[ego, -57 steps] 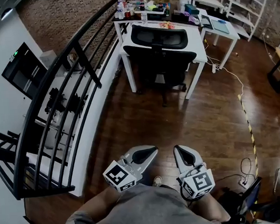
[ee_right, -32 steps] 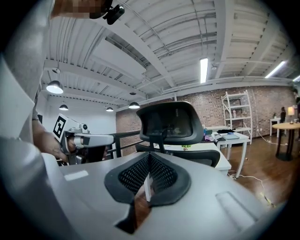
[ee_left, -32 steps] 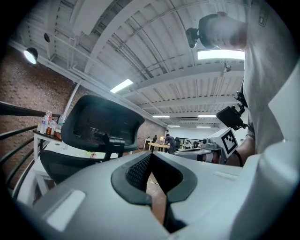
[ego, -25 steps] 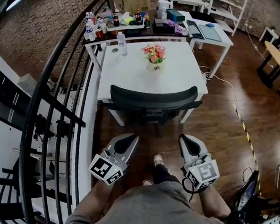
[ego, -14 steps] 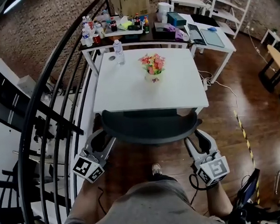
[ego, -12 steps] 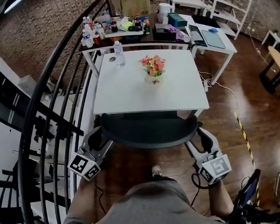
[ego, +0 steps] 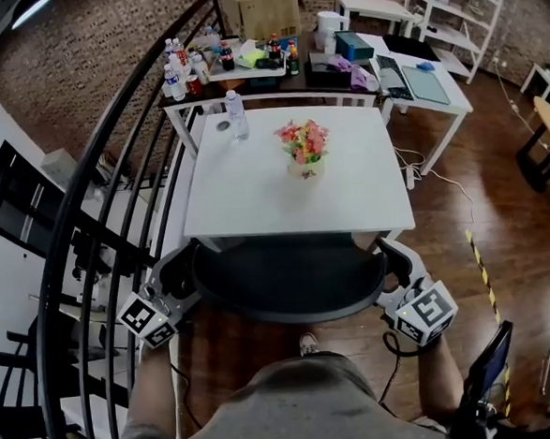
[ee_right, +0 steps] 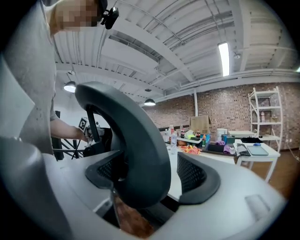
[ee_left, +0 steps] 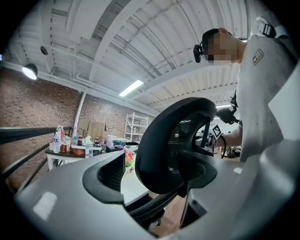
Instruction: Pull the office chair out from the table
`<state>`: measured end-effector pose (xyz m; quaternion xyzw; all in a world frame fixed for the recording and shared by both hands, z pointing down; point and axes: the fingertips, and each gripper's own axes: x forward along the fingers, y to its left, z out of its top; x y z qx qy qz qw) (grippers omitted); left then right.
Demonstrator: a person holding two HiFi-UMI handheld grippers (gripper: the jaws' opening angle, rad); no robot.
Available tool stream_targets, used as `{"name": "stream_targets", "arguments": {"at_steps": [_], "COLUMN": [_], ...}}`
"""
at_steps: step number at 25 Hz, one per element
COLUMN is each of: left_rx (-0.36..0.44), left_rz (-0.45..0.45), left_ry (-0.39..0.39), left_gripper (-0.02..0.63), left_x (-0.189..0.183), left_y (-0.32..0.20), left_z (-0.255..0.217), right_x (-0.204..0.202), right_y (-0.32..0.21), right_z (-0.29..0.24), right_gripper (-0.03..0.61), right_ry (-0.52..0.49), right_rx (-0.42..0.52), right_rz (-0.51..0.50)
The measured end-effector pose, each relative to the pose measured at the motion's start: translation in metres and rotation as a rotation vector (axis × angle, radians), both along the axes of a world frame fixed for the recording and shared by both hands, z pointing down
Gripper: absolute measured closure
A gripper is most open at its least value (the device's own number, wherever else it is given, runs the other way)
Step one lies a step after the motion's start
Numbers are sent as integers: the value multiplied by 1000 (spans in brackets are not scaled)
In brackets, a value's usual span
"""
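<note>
The black office chair stands tucked against the white table, and I see its curved mesh backrest from above. My left gripper is at the backrest's left end and my right gripper at its right end. Both sets of jaws are opening. In the left gripper view the backrest lies between the spread jaws of the left gripper. In the right gripper view the backrest sits between the jaws of the right gripper. The pads do not press on it.
A flower pot and a water bottle stand on the table. A black stair railing runs close along the left. Behind are a cluttered dark table and a white desk. Striped tape marks the wooden floor at right.
I have walked up to the chair. Both grippers moved forward from in front of me to the two ends of the backrest, and their jaws went from shut to spread around it.
</note>
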<state>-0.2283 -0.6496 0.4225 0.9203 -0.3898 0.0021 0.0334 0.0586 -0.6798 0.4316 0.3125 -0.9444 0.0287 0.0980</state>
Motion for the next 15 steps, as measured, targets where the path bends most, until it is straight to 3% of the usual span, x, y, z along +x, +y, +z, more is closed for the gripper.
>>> {"name": "stream_targets", "arguments": {"at_steps": [10, 15], "left_rx": [-5, -28], "left_rz": [297, 321], "left_ry": [-9, -22], "left_gripper": [229, 285], "left_x": [65, 71], "left_y": [-37, -33], "left_z": [-6, -5], "right_x": [-35, -37], "right_y": [-7, -6], "right_z": [11, 10], "right_gripper": [224, 244], "right_ry": [1, 11], "right_rx": [-34, -37], "right_rz": [-122, -137]}}
